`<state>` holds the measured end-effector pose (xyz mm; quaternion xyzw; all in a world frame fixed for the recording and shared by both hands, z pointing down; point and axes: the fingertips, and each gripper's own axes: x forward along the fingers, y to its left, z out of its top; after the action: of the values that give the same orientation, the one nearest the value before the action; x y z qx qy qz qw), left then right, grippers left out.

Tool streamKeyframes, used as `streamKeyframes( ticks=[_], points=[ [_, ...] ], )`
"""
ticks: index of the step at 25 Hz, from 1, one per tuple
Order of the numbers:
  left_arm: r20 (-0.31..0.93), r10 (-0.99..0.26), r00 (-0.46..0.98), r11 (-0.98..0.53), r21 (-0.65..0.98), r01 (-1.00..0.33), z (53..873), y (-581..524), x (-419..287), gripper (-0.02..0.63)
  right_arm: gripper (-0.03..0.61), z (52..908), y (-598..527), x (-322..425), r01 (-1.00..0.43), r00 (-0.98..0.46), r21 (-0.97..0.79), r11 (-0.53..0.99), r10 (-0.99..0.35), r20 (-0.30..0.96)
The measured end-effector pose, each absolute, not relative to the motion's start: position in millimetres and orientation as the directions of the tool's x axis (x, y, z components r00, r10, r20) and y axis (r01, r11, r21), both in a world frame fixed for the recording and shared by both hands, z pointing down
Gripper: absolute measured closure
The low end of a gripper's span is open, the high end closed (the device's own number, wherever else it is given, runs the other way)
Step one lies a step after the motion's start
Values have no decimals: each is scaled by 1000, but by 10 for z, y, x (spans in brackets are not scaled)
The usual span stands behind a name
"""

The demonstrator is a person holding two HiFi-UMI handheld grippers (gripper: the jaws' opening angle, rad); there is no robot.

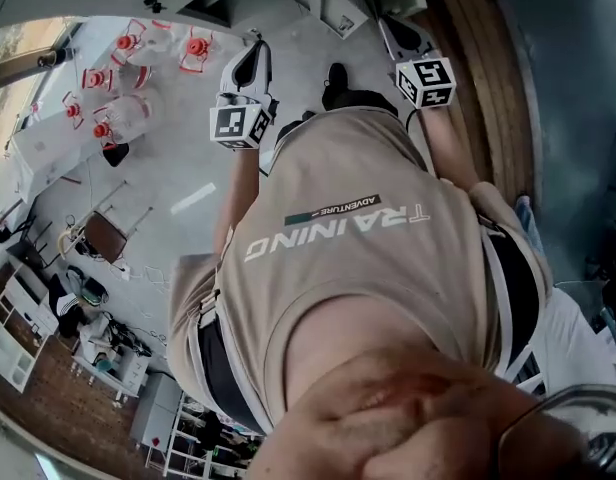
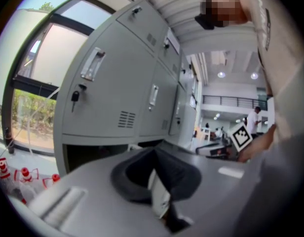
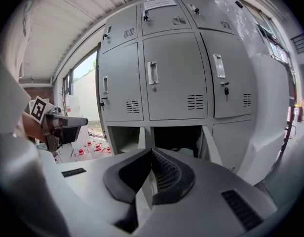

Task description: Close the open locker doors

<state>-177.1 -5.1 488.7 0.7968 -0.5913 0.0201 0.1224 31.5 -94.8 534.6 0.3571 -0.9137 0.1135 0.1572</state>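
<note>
Just beyond right tool (image 3: 152, 153): open locker doors (image 3: 209, 144)

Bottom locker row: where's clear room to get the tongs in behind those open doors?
Open gap: the dark middle bay, between the edge-on door on its left and the swung-out door on its right. The left bay is open too. Crowded: left of the lockers, where red-and-white items cluster.

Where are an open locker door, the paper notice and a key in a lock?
open locker door (image 3: 210, 143): right gripper view, the swung-out panel, bottom row.
paper notice (image 3: 160, 4): right gripper view, the sheet's middle.
key (image 3: 226, 91): right gripper view, its dark head under the lock.
</note>
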Motion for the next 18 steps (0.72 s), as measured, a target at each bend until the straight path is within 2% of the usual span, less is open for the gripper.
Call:
streamKeyframes(
  ticks=[10,18],
  points=[
    [219,-922,318,-292,145,-945,4891,-678,-1520,606,565,5693,-1361,351,-645,-733,-160,747,-546,405],
    [246,-915,319,-281,178,-943,5006,-642,-1529,606,565,5908,-1227,264,-598,-753,-192,778,-464,466]
  ],
)
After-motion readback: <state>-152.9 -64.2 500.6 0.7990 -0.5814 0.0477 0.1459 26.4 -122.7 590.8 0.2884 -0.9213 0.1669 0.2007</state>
